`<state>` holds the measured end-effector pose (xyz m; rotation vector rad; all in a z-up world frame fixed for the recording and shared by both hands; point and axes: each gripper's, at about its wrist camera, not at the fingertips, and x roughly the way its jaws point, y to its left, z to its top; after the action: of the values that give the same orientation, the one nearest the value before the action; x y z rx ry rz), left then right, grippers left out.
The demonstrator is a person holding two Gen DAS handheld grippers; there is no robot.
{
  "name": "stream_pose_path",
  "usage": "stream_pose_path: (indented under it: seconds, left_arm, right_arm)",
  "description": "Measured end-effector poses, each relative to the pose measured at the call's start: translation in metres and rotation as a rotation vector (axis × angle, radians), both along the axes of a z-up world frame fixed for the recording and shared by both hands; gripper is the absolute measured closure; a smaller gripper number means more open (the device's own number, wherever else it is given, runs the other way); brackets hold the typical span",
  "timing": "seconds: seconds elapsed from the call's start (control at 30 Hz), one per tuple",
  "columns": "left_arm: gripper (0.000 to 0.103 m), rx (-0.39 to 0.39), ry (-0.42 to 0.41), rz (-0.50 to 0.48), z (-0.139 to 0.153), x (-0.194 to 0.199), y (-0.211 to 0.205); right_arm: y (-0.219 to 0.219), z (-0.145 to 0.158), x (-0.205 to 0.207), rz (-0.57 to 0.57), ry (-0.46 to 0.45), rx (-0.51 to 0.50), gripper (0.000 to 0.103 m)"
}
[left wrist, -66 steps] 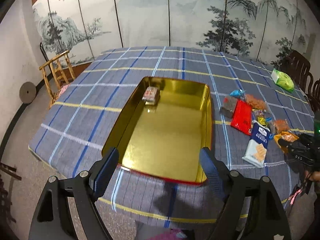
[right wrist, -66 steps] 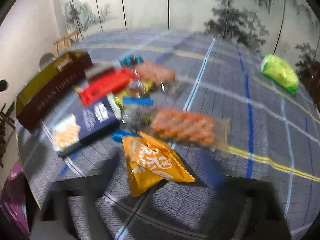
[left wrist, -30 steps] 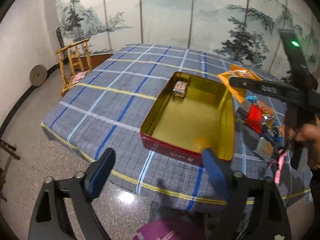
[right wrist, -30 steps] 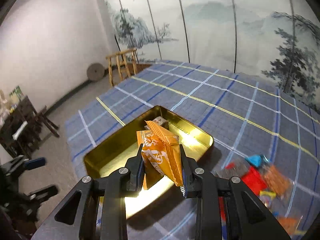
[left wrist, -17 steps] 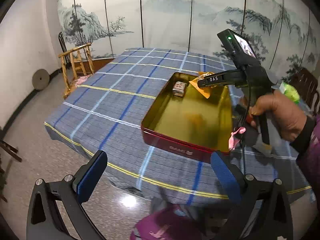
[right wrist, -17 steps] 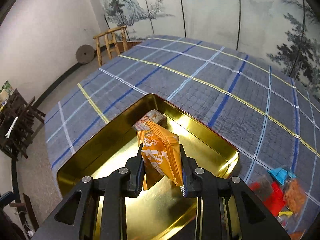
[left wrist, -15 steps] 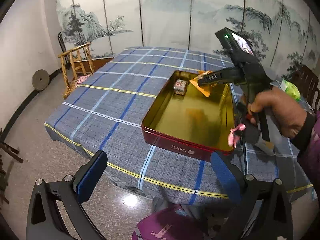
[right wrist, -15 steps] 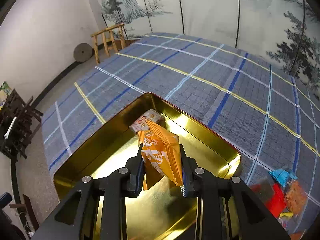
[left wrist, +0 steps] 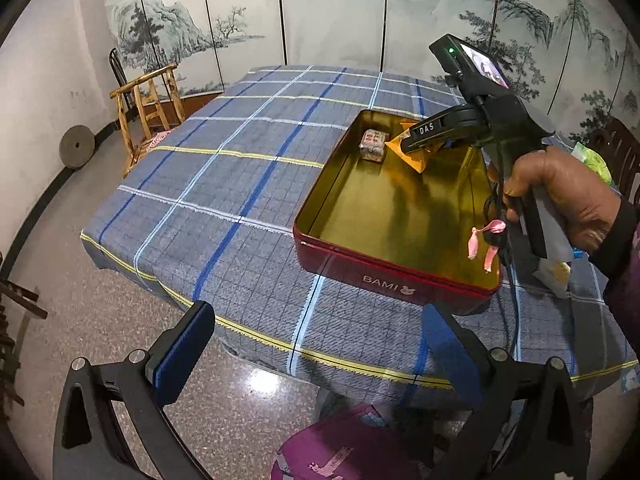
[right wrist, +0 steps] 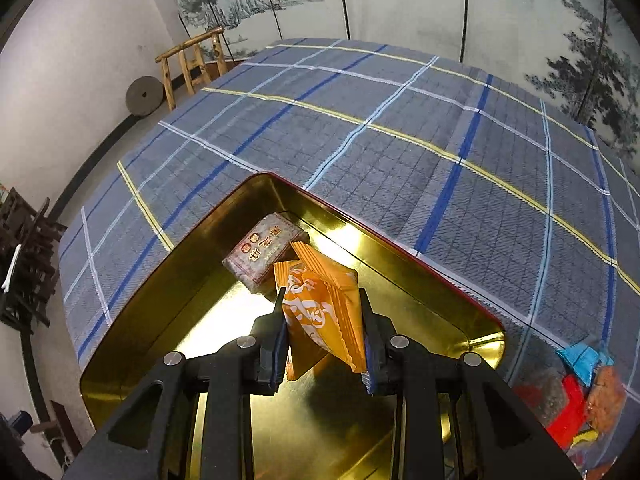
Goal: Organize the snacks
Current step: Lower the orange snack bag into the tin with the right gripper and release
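The tin (left wrist: 394, 280) sits on the counter (left wrist: 240, 184) near its front edge. Inside the tin, a wrapped block (right wrist: 264, 254) lies in the far corner at about 11 o'clock. A packet (right wrist: 320, 308) hangs above the tin floor just beside the block, at the block's 4 o'clock. More snacks (right wrist: 576, 392) lie on the counter at the tin's 3 o'clock. A chair (left wrist: 148, 112) stands beyond the counter's far left corner.

An orange snack packet (right wrist: 320, 308) with white lettering hangs tilted above the far end of the open gold-lined red tin (right wrist: 192, 248), just beside a small brown wrapped snack (right wrist: 262, 254) lying flat in the tin's far corner.
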<state>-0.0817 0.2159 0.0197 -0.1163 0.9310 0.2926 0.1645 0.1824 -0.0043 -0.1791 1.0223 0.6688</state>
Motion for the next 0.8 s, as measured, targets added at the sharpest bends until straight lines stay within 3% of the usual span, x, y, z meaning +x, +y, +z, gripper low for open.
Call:
stream_pose_path:
  seconds: [0.8]
  left_arm:
    - [0.001,-0.032,0.045,0.014,-0.015,0.006,0.014]
  right_arm:
    - [0.008,-0.01,0.015,-0.047,0.02,-0.02,0.071]
